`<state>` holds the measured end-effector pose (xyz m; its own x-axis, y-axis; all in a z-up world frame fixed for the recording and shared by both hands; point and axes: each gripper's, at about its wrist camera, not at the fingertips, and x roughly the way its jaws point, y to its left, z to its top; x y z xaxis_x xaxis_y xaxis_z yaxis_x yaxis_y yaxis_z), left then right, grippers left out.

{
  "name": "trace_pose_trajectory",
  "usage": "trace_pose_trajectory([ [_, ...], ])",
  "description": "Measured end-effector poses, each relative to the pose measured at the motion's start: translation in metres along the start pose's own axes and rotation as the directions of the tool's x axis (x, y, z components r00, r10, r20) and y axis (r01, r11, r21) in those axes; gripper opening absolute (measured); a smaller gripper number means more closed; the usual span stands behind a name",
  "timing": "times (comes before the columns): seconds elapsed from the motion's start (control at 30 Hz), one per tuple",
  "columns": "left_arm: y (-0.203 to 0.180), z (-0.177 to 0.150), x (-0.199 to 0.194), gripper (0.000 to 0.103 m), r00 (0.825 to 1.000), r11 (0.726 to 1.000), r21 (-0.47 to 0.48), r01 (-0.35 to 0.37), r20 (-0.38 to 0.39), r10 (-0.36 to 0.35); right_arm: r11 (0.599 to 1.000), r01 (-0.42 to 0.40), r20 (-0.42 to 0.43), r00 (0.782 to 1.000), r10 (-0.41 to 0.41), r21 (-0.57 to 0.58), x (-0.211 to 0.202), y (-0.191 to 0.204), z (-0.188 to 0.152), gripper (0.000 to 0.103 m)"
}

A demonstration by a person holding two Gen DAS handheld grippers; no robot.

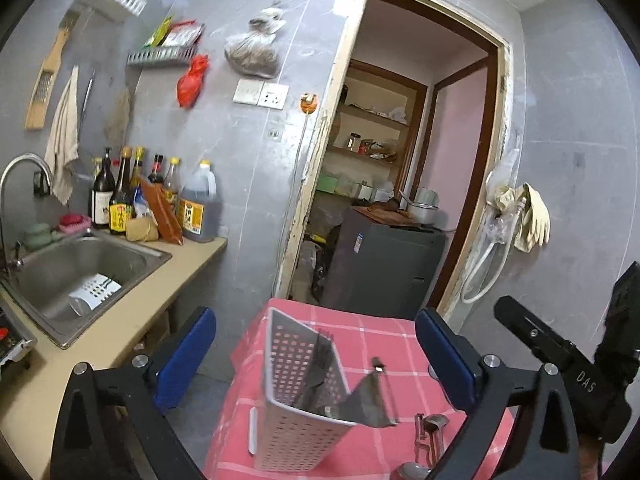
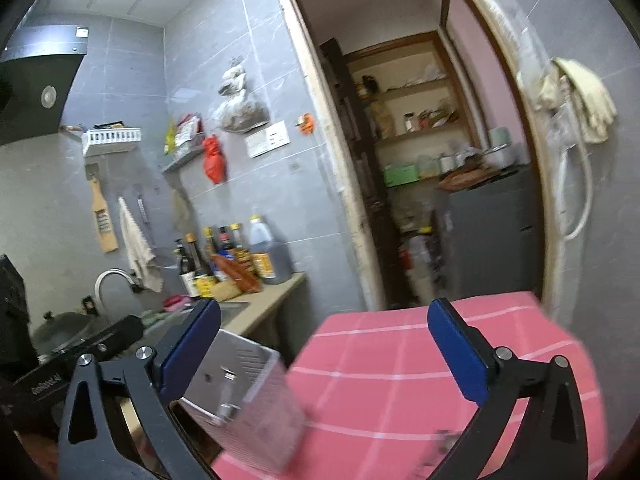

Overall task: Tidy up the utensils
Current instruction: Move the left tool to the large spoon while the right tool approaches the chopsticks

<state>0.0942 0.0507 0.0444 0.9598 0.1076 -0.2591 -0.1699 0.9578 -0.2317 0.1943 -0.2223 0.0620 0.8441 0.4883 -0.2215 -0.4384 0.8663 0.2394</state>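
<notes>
A white perforated utensil holder (image 1: pixel 298 408) stands on the pink checked tablecloth (image 1: pixel 384 344), tilted, with a dark metal spatula (image 1: pixel 370 404) leaning out of it. Loose metal utensils (image 1: pixel 430 436) lie on the cloth to its right. My left gripper (image 1: pixel 316 360) is open and empty, above and behind the holder. My right gripper (image 2: pixel 324 354) is open and empty over the table; the holder (image 2: pixel 256 404) is blurred at its lower left. The right gripper's body (image 1: pixel 576 364) shows at the right of the left wrist view.
A steel sink (image 1: pixel 84 268) with a white perforated insert (image 1: pixel 94 292) sits in the counter at left, with several sauce bottles (image 1: pixel 160 200) behind it. A doorway (image 1: pixel 400 160) opens to a pantry with a grey fridge (image 1: pixel 384 268).
</notes>
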Motion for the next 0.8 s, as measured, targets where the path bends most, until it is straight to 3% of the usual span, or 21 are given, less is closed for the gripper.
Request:
trace_pose_trajectory([
  [0.23, -0.045, -0.026, -0.018, 0.102, 0.998, 0.999, 0.039, -0.028, 0.05, 0.026, 0.991, 0.119, -0.022, 0.992, -0.121, -0.055, -0.035, -0.044, -0.002, 0.102],
  [0.33, -0.064, -0.041, -0.022, 0.102, 0.999, 0.999, 0.053, -0.003, 0.035, 0.001, 0.987, 0.154, -0.05, 0.986, -0.157, -0.052, -0.046, -0.068, -0.008, 0.102],
  [0.63, -0.088, -0.085, -0.001, 0.102, 0.991, 0.999, -0.019, 0.027, -0.131, -0.03, 0.982, 0.19, -0.176, 0.967, -0.187, -0.002, -0.046, -0.13, -0.039, 0.102],
  [0.8, -0.089, -0.118, 0.018, 0.102, 0.968, 0.997, -0.075, -0.006, -0.251, -0.013, 0.985, 0.168, -0.268, 0.952, -0.15, 0.043, -0.032, -0.157, -0.062, 0.102],
])
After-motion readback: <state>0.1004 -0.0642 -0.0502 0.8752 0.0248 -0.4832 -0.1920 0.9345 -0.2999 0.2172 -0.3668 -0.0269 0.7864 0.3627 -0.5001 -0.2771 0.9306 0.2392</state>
